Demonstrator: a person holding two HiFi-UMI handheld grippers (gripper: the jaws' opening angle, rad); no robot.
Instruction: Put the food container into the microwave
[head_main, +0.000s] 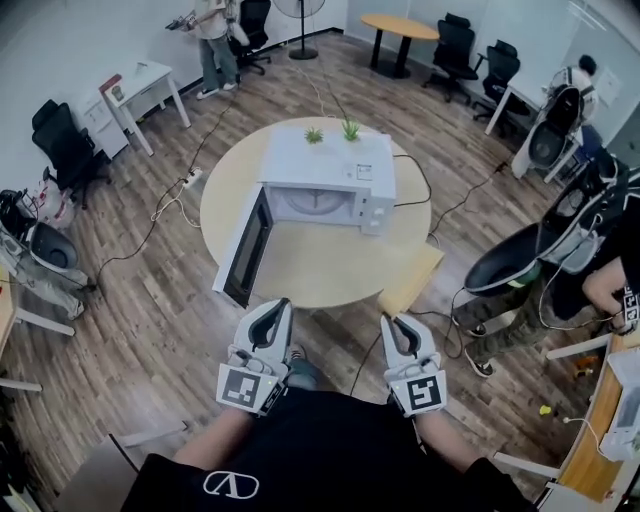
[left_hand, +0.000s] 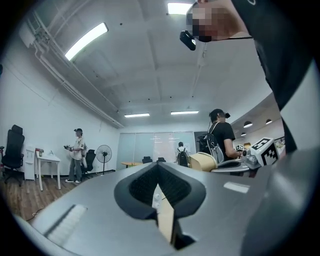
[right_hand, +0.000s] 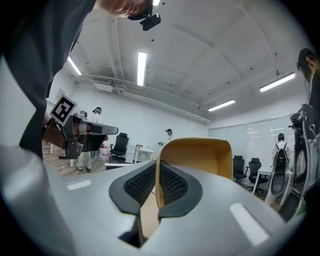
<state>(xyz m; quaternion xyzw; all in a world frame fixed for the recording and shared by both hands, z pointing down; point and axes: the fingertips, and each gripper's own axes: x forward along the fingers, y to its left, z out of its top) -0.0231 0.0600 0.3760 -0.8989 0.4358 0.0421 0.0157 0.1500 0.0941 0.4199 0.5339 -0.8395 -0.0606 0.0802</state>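
Note:
A white microwave (head_main: 330, 178) stands on the round wooden table (head_main: 300, 260), its door (head_main: 245, 247) swung open to the left. Inside I see only a pale round turntable (head_main: 312, 204). No food container shows in any view. My left gripper (head_main: 272, 312) and right gripper (head_main: 396, 325) are held close to my body, short of the table's near edge, pointing toward the microwave. Both are shut with nothing between the jaws. In the gripper views the left gripper (left_hand: 159, 168) and right gripper (right_hand: 157, 165) point up across the room.
Two small green plants (head_main: 333, 132) sit on the microwave. A tan chair (head_main: 412, 278) stands at the table's near right. Cables and a power strip (head_main: 192, 180) lie on the floor at left. People stand at the back left (head_main: 213, 40) and at right (head_main: 590, 290). Desks and office chairs ring the room.

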